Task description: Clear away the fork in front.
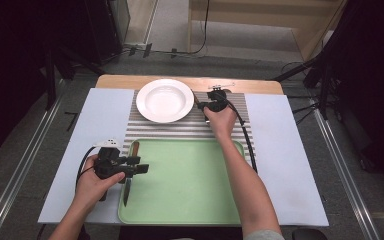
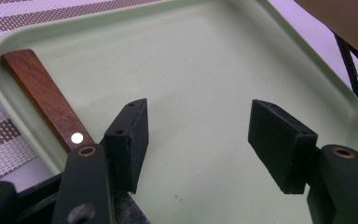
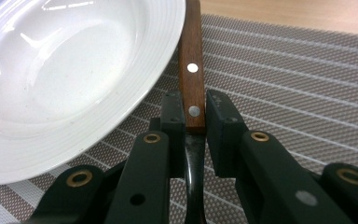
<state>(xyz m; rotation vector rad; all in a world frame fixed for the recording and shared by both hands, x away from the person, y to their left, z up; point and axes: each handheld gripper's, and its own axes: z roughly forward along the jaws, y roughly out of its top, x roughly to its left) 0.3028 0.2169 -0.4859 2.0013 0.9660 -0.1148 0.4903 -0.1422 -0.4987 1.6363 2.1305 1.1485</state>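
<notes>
No readable brand, label or writing on anything here. Right gripper (image 3: 196,123) is pinched on the near end of a wooden handle (image 3: 190,70) — dark reddish-brown wood, flat slab shape, two round silver rivets, with dark metal running out of it down between the jaws; which utensil it is I cannot tell. In the right gripper view the handle runs up the centre of the frame, just beside the rim of the white plate (image 3: 74,74) at upper left; touching or not, can't tell. Plate is glossy, round, deep, with fine concentric ridges around the rim. Under both is a woven placemat (image 3: 284,93), grey-brown mesh with thin pale stripes, and bare wood tabletop shows at the top edge. In the high view the right gripper (image 1: 206,106) sits upper centre, right of the plate (image 1: 165,100). Left gripper (image 2: 198,140) is wide open and holds nothing, hovering over the left part of a pale green tray (image 2: 223,56) — smooth matte plastic, rounded corners, raised lip. A knife (image 2: 46,100) with a matching riveted wooden handle lies along the tray's left edge, passing under the left jaw. In the high view the tray (image 1: 190,180) fills lower centre, the left gripper (image 1: 139,165) at its left edge over the knife (image 1: 128,187), blade pointing toward the bottom of the frame.
</notes>
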